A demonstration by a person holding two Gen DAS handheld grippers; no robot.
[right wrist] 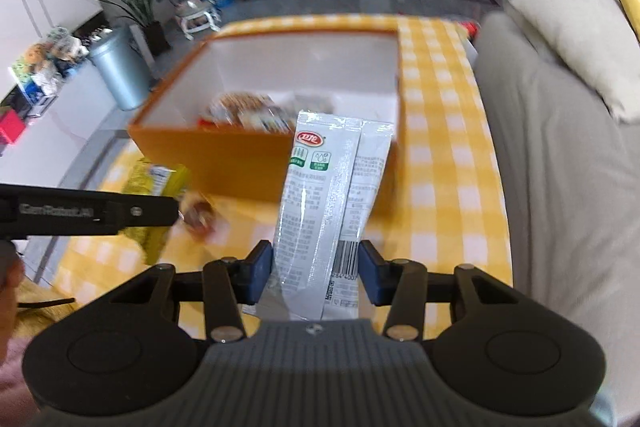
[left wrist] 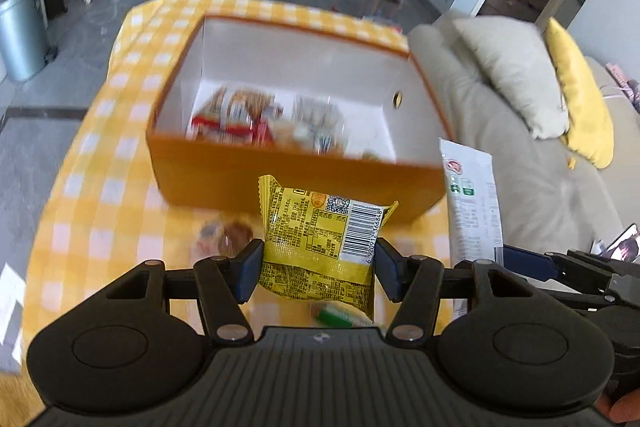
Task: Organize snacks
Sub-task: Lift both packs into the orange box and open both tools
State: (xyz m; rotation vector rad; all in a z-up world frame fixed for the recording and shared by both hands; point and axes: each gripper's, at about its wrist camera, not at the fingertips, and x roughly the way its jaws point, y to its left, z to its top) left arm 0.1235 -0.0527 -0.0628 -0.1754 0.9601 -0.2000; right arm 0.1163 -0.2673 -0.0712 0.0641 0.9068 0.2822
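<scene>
My left gripper (left wrist: pixel 318 265) is shut on a yellow snack packet (left wrist: pixel 320 239), held above the table just in front of the orange box (left wrist: pixel 280 183). My right gripper (right wrist: pixel 316 273) is shut on a silver-white snack packet (right wrist: pixel 320 211), also in front of the box (right wrist: pixel 224 159). The white-lined box holds several snack packs (left wrist: pixel 240 115). The silver-white packet also shows in the left wrist view (left wrist: pixel 472 195), and the yellow packet in the right wrist view (right wrist: pixel 160 183). A small round snack (left wrist: pixel 228 235) and a green-wrapped one (left wrist: pixel 336 313) lie on the cloth below.
The box stands on a table with a yellow checked cloth (left wrist: pixel 104 187). A grey sofa (right wrist: pixel 560 167) with cushions runs along the right side. A metal bin (left wrist: pixel 20 31), a water bottle and plants stand on the floor to the left.
</scene>
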